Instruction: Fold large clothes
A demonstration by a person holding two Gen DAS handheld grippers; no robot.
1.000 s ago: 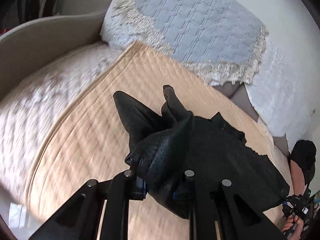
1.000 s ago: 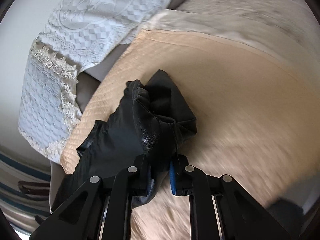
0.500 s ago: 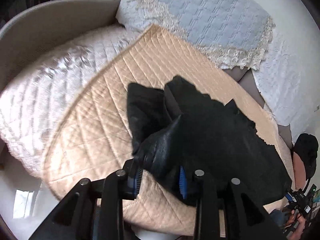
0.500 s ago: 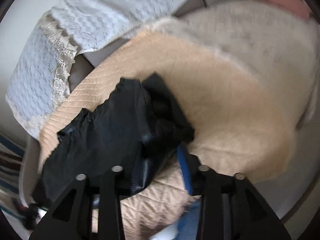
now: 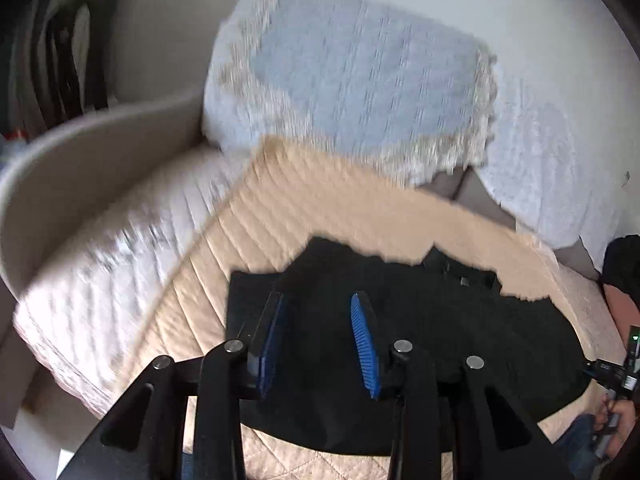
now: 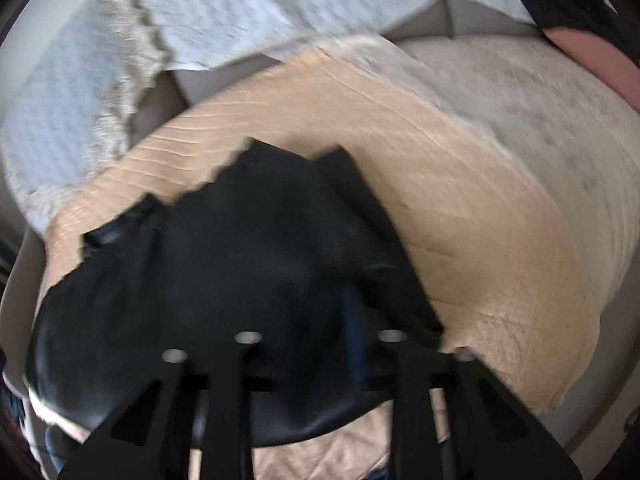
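Here we note the black garment (image 5: 420, 340) lying flat on the peach quilted cover (image 5: 280, 208), bare quilt beyond its jagged far edge. Our left gripper (image 5: 318, 336) stands released above it, blue pads apart, nothing pinched. Our right gripper (image 6: 316, 344) has just been closing; too blurred, dark on dark, to tell any grasp. White lace-edged throw (image 5: 360, 80) behind. No writing legible.

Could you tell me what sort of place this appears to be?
Probably a living room at home: a grey sofa with a curved armrest, a peach quilted cover on its seat, and lace-trimmed throws over its back.
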